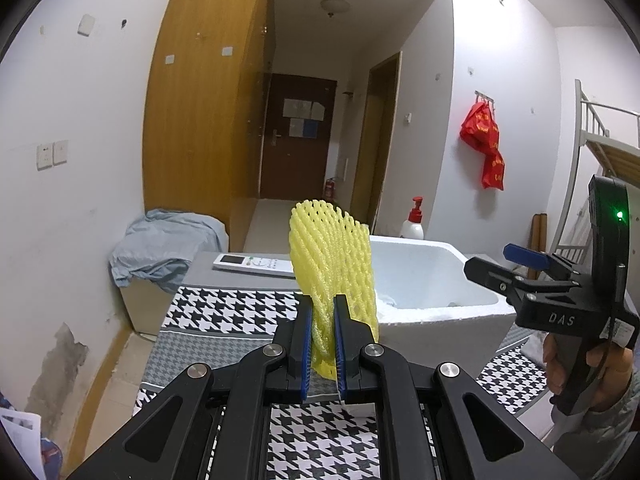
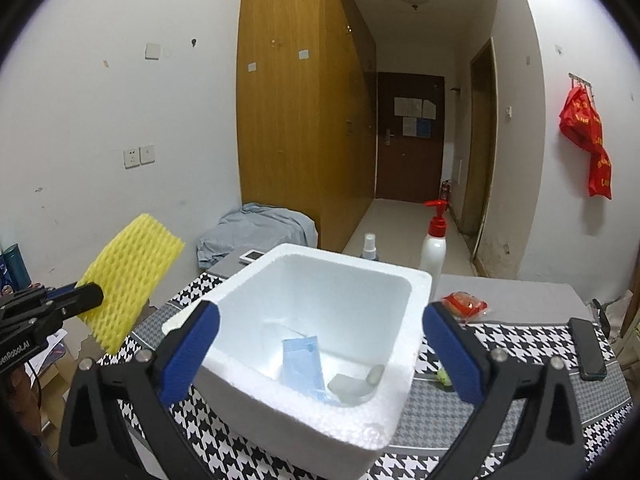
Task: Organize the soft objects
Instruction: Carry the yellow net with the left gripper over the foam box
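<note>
The left tool [image 1: 323, 334] is clamped on the lower end of a yellow foam net sleeve [image 1: 334, 258], holding it upright in the air above the bench [image 1: 224, 320], which is covered in a black-and-white houndstooth cloth. The sleeve stands to the left of a white foam box [image 2: 394, 280] and is not yet over its opening. The right tool [image 2: 320, 354] has its blue-padded jaws spread wide with nothing between them; it hovers at the near side of the box, one jaw on either side of the box's width. Inside the box lie a blue face mask [image 2: 302, 364] and a pale translucent item that is too blurred to identify.

The main risk is a missed drop. The sleeve is light and springy, so if the left tool lets go before it is over the opening, it will likely bounce off the rim or land on the cloth. The grip is on one end only, so the sleeve may also sway or slip free on the way. The two tools are close, and a hasty move could knock them together or nudge the light box. A white remote control [image 1: 256, 265] and a pump bottle [image 2: 434, 246] stand near the box and could be struck.
</note>
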{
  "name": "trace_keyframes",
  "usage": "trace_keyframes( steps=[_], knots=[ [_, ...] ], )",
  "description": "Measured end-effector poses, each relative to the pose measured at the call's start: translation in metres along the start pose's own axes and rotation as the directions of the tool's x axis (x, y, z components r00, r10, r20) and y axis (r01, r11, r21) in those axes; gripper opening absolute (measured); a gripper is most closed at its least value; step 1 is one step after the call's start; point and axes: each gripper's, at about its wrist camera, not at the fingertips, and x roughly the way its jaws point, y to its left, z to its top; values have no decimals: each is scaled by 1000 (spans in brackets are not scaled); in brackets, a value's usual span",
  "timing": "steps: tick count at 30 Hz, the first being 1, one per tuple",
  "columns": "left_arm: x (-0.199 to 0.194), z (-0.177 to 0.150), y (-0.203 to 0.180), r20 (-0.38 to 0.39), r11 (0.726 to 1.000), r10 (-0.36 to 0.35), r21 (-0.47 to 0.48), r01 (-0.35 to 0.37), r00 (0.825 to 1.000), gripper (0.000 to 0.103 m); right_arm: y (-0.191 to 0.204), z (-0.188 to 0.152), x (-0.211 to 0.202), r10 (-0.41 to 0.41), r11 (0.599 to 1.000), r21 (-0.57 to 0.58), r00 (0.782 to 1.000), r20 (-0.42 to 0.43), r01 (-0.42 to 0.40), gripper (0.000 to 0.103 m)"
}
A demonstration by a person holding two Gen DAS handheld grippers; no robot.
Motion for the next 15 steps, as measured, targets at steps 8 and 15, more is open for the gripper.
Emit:
trace_keyframes(
  steps=[8, 15],
  knots=[
    [1, 4, -4, 5, 1000, -24, 20, 24, 1000, 10, -4, -2, -8, -18, 1000, 1, 1000, -3, 18, 103],
    [6, 13, -17, 4, 998, -57, 37, 57, 998, 10, -10, -4, -16, -38, 999, 12, 999, 0, 38, 103]
  ],
)
